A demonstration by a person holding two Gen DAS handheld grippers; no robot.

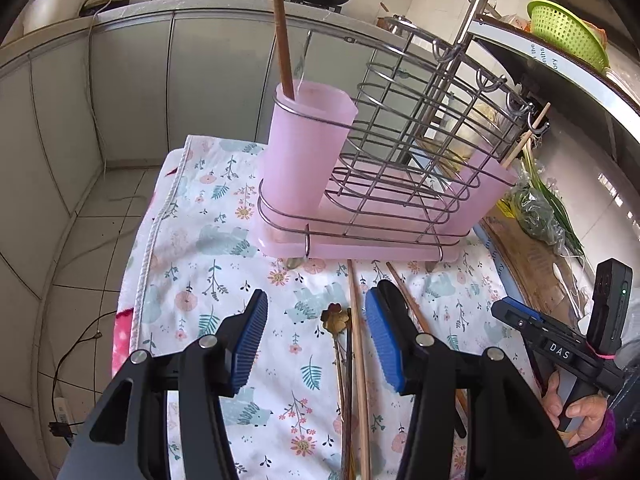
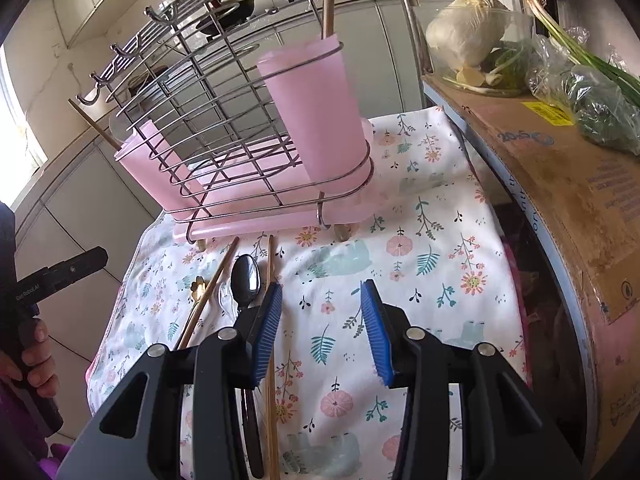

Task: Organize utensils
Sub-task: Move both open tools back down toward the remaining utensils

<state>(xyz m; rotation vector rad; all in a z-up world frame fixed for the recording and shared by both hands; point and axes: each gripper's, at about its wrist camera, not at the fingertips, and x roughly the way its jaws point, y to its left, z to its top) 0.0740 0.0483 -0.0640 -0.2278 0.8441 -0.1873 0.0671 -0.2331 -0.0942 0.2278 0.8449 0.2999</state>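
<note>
- Left wrist view showed the loose utensils lying on the floral cloth over the tabletop, at about 6 o'clock from the pink utensil rack: a pale chopstick, a gold flower-ended spoon touching its left side, and a darker chopstick toward 3 o'clock.
- Right wrist view added a dark metal spoon between two chopsticks, at 9 o'clock from the right gripper.
- These looked light, thin and stiff. The polished spoons were probably slippery, and the chopsticks likely to roll. A hold across the mid-shaft seemed safest, since flat pieces on soft cloth give little edge to pinch.
- One brown chopstick already stood in the rack's pink cup.
- The left gripper hung partly open and empty, its pads either side of the pale chopstick and gold spoon but apart from them.
- The right gripper was also partly open, with only cloth between its pads.
</note>
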